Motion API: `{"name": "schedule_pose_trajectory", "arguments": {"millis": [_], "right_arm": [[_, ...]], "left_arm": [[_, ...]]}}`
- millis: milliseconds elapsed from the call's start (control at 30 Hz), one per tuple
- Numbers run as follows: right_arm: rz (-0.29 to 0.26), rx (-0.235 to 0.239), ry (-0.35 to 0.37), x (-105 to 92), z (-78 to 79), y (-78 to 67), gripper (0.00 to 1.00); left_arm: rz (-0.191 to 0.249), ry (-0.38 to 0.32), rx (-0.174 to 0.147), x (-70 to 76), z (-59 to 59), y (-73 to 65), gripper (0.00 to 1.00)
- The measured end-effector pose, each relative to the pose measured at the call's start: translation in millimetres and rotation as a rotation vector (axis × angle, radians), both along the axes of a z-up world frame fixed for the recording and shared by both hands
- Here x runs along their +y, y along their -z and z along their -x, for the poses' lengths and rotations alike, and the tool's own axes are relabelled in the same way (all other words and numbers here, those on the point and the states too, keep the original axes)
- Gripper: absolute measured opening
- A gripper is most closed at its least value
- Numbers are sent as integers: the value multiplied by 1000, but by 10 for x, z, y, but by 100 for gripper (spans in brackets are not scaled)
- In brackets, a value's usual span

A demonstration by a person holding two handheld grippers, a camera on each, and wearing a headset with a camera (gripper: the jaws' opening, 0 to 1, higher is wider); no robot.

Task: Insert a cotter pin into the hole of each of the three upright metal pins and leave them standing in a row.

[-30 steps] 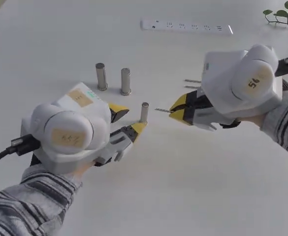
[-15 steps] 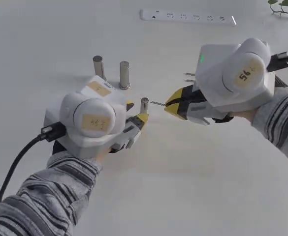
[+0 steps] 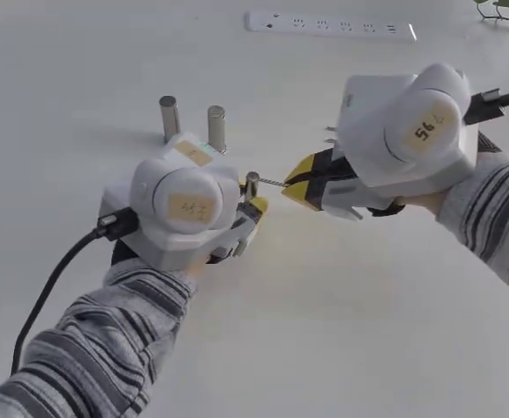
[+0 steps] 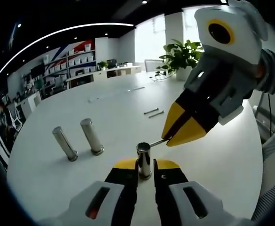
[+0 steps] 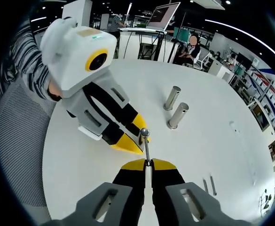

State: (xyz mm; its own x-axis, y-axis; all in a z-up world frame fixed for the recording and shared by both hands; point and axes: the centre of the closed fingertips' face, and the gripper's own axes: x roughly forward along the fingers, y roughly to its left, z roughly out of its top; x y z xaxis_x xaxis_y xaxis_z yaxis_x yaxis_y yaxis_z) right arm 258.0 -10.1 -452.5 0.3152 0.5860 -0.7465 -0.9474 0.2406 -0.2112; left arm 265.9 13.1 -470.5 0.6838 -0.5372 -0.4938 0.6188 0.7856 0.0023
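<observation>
Two metal pins [image 3: 169, 117] [image 3: 216, 128] stand upright side by side at the back. The third metal pin [image 4: 144, 160] stands between the fingers of my left gripper [image 4: 145, 165], which is shut on its lower half. My right gripper [image 5: 147, 165] is shut on a thin cotter pin [image 5: 146, 148] that points at this pin's top [image 5: 145, 133]. The cotter pin's tip [image 4: 158, 141] touches the pin just under its head. I cannot tell whether it is inside the hole. In the head view the left gripper [image 3: 252, 205] and right gripper [image 3: 293, 187] face each other across the held pin [image 3: 251, 185].
Two spare cotter pins [image 4: 152, 112] lie on the white table behind the right gripper. A white power strip [image 3: 328, 26] lies along the far edge, with a potted plant [image 3: 506, 7] at the far right corner. A black cable [image 3: 54, 279] trails from the left gripper.
The left gripper has gone from open beside the third pin to shut on it. The right gripper has moved left, bringing the cotter pin's tip up to the pin's top.
</observation>
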Motion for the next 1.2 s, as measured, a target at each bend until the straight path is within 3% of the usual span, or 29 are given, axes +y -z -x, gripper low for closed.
{"name": "schedule_pose_trajectory", "arguments": {"millis": [200,700,1200], "right_arm": [[15,-13,-24,23,7,11,0],[34,-50,-79,106,5,-28,0],[17,-51,-80,187,-12,-44,0]], "left_arm": [[16,-29,16,29,-20,22,6],[51,-27,10,17,-17,30,5],[52,-34,-1,9,-13,31,5]]}}
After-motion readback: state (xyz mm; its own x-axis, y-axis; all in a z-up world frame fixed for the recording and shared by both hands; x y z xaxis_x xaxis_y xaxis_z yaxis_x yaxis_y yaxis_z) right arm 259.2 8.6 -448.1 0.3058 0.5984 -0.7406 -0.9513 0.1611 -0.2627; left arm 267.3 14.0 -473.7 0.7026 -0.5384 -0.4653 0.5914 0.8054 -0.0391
